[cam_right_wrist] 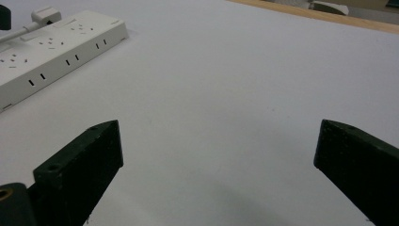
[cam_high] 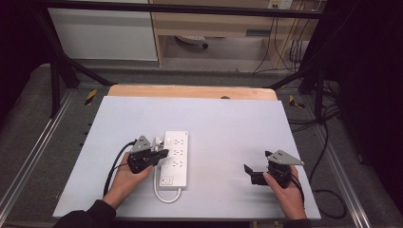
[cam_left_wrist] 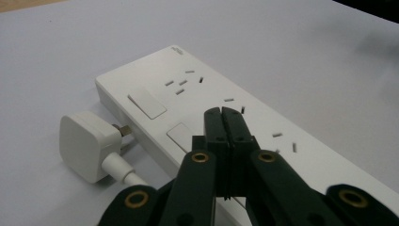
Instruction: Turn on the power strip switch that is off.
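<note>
A white power strip lies left of the middle of the pale table, its cord looping at the near end. A white plug sits against the long side of the strip, with its metal prongs showing in the gap between them. My left gripper hovers over the strip's top face. Its jaws are shut with nothing between them. My right gripper rests low at the table's right front and points left toward the strip. It stands wide open over bare table.
A wooden board edge borders the table's far side. Black frame bars rise at both back corners. Cables trail on the floor at the right. A shelf unit stands behind.
</note>
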`<state>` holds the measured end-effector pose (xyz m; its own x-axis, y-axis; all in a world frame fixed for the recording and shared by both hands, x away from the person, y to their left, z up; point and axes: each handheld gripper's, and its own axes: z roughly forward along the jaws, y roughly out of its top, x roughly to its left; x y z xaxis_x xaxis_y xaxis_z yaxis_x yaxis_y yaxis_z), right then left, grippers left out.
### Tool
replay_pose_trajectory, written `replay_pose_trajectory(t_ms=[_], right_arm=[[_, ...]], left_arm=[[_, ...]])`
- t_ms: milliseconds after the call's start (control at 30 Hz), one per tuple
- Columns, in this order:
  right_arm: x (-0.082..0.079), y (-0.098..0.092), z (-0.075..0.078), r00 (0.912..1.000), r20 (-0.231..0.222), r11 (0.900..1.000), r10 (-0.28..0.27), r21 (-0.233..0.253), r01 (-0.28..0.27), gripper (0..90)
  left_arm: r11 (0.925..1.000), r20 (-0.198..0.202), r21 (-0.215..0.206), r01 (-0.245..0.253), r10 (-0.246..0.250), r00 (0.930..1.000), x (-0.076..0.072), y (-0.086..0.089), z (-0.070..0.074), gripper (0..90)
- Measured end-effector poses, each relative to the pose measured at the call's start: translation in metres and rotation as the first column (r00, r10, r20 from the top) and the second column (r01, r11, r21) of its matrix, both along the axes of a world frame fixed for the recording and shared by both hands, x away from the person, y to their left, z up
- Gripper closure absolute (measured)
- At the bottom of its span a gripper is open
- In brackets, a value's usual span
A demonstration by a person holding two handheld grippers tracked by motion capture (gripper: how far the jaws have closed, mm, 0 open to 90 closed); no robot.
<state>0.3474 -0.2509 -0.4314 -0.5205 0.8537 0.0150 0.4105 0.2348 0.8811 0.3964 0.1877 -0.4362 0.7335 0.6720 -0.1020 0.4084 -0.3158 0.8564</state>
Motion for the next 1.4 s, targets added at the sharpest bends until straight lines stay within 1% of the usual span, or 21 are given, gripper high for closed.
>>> replay_pose_trajectory(t_ms=[100,333,467,733,967,1133,1400], right_arm=[[0.0,-0.0003,0.0,1.0,0.0,1.0,0.0,0.0,0.0,2.3],[0.0001,-0.0001,-0.0001,1.0,0.0,1.0,0.001,0.0,-0.001,2.2],[0.0003,-0.0001,-0.0004,1.0,-0.001,1.0,0.003,-0.002,-0.003,2.2],[0.0003,-0.0004,-0.0005,1.0,-0.001,1.0,0.002,0.0,-0.002,2.2],[0.0001,-0.0005,-0.0005,1.0,-0.003,1.0,-0.001,0.003,0.001,2.2],[0.0004,-0.0006,-0.0012,0.9999,-0.012,1.0,-0.001,-0.003,0.001,2.3],[0.0005,-0.001,-0.0014,0.9999,-0.012,1.0,-0.003,-0.006,0.003,2.3]], left_arm=[[1.0,0.002,0.009,0.002,-0.002,1.0,0.001,-0.0015,-0.0008,90.0],[0.9998,-0.004,0.012,-0.014,0.014,0.9999,0.0051,-0.0026,-0.0046,89.9],[0.9997,0.001,0.014,-0.02,0.02,0.9998,0.0068,-0.0026,-0.0052,90.0],[0.9995,-0.001,0.025,-0.017,0.017,0.9999,0.0071,-0.0034,-0.0067,89.9],[0.999,0.004,0.039,-0.02,0.019,0.9998,0.0076,-0.0028,-0.0075,90.0],[0.9989,0.004,0.042,-0.019,0.019,0.9998,0.0074,-0.0038,-0.0085,90.0],[0.9992,-0.001,0.038,-0.011,0.011,0.9999,0.008,-0.0038,-0.0094,89.9]])
